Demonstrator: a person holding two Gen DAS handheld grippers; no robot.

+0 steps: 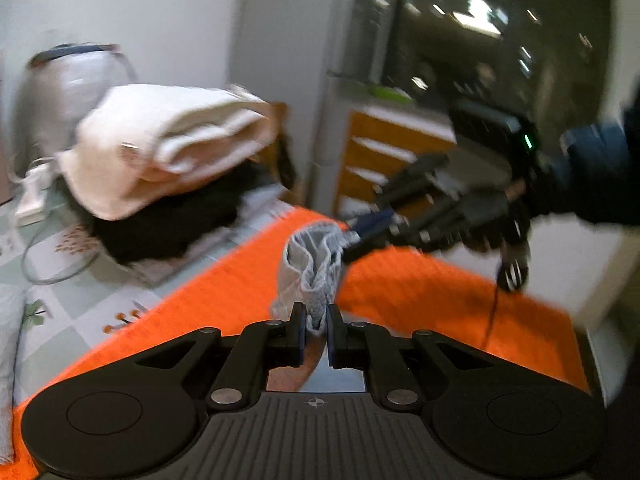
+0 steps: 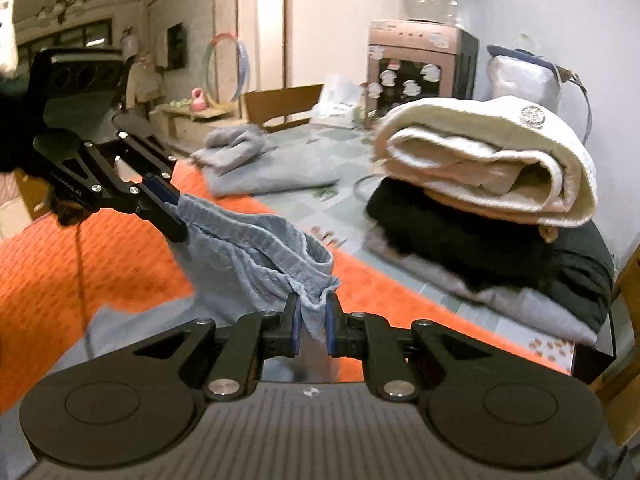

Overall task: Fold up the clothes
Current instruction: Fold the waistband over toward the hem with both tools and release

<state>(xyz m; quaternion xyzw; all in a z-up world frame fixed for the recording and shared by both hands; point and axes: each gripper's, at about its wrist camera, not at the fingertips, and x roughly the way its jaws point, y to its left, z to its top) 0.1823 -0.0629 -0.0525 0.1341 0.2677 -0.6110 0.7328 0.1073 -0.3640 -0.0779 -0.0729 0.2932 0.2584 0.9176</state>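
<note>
Left wrist, blue garment pinched between left claw, right claw

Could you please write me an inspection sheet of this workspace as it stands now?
Surface: orange textured mat over a floral tablecloth.
Job's things: light blue crinkled garment held up between both grippers.
Clutter: cream rolled towel on folded black clothing; grey folded garment.
Grippers: left hand-held gripper and right hand-held gripper each shut on the garment.
Cables: thin dark cord hanging below the left gripper.
Surroundings: water dispenser, wooden chair.
</note>
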